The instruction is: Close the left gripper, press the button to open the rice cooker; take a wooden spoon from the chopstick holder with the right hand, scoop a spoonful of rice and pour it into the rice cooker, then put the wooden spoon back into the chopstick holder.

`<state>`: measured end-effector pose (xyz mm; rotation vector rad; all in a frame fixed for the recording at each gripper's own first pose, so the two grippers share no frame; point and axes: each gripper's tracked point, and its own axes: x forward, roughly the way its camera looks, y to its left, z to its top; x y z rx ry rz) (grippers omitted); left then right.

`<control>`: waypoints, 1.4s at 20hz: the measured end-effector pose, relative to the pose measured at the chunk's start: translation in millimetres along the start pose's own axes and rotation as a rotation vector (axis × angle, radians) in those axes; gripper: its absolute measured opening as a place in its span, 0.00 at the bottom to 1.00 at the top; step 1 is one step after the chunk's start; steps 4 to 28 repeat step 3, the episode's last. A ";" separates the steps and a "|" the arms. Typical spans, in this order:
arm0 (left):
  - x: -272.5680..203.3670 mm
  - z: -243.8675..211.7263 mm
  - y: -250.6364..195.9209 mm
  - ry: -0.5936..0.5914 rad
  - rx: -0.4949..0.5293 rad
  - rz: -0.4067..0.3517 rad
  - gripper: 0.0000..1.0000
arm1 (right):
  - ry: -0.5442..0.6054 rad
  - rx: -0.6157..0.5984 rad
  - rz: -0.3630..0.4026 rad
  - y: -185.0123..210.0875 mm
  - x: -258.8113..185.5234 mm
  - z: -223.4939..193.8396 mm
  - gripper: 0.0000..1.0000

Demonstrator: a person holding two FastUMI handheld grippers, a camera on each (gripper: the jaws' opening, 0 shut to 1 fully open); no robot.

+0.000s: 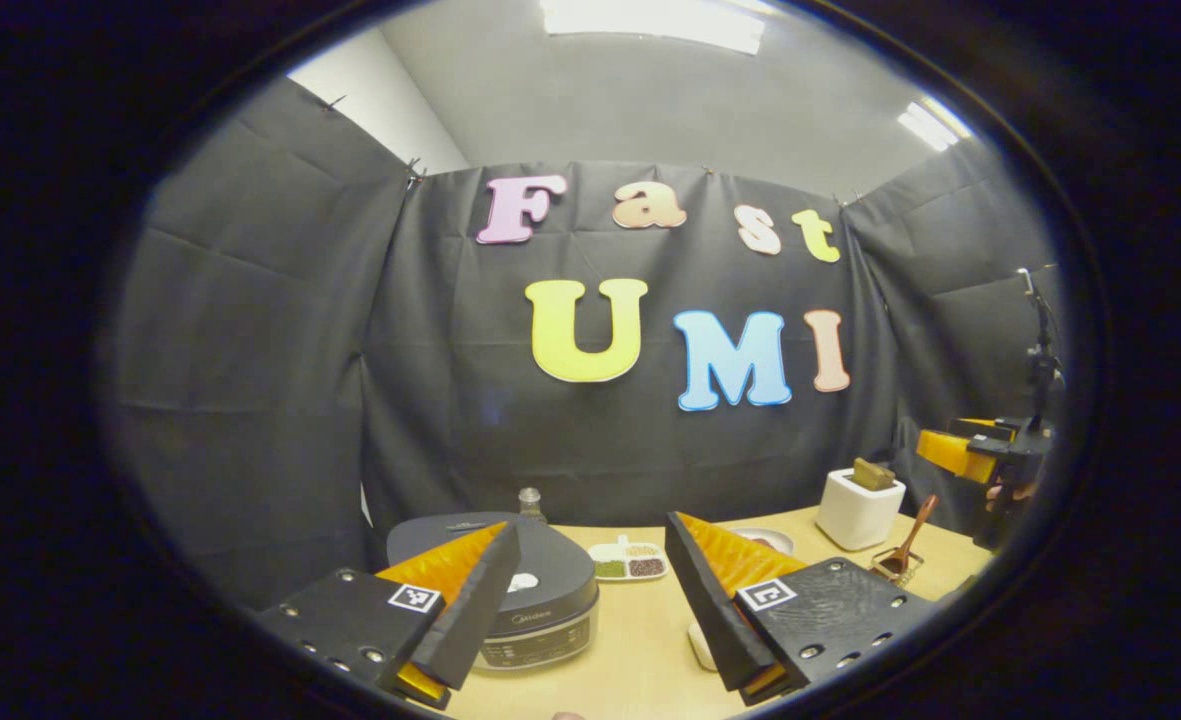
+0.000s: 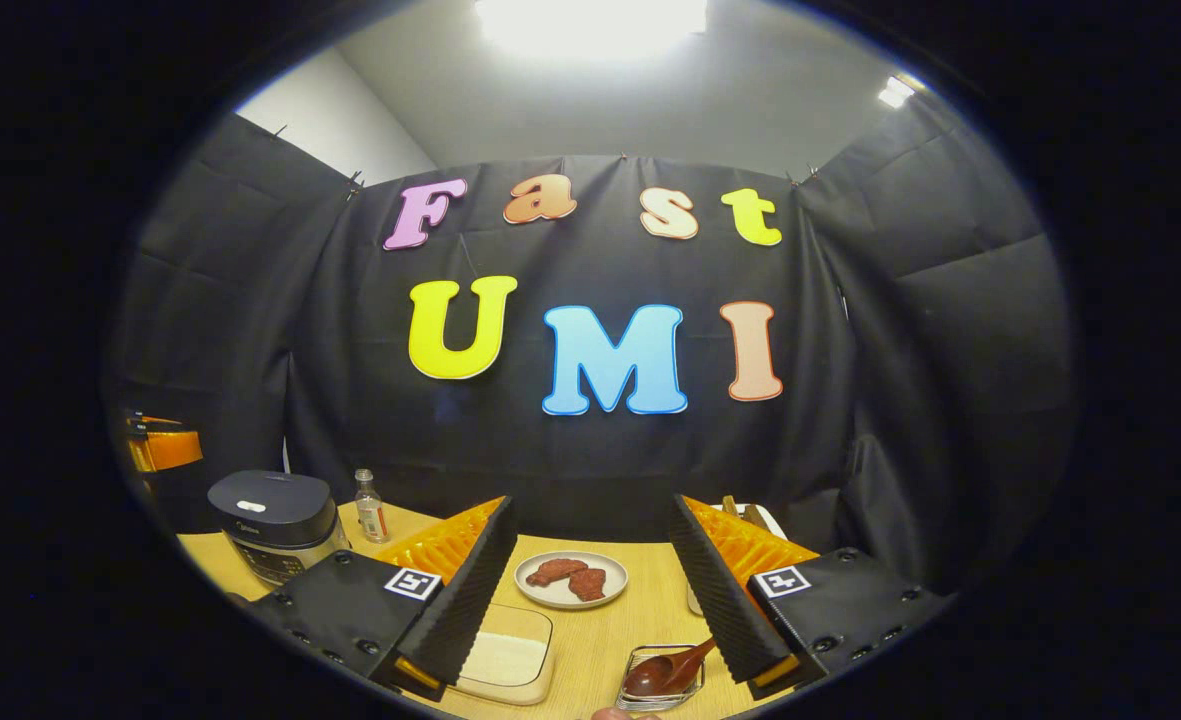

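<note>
Wood-top table (image 1: 650,640) inside the black booth, nothing started. Dark grey round rice cooker (image 1: 540,590) sits left, lid down; your left gripper (image 1: 590,610) hangs above it, jaws wide, empty, so close it first. Right gripper (image 2: 590,610) gapes empty too. Brown wooden spoon (image 2: 665,670) lies in a small clear tray, near the white square chopstick holder (image 1: 858,508); pale rice tub (image 2: 505,660) untouched.

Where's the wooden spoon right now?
In the right gripper view, the brown wooden spoon lies in a small clear glass tray on the table's near edge, right of the clear rice container, below the white plate.
</note>
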<state>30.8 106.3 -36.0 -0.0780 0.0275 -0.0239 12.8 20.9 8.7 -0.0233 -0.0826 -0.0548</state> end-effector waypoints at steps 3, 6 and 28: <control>1.9 -10.6 -0.7 0.022 -0.038 -0.008 0.92 | 0.002 0.009 0.009 3.6 0.9 -0.5 0.98; 1.9 -10.6 -0.7 0.022 -0.038 -0.008 0.92 | 0.002 0.009 0.009 3.6 0.9 -0.5 0.98; 1.9 -10.6 -0.7 0.022 -0.038 -0.008 0.92 | 0.002 0.009 0.009 3.6 0.9 -0.5 0.98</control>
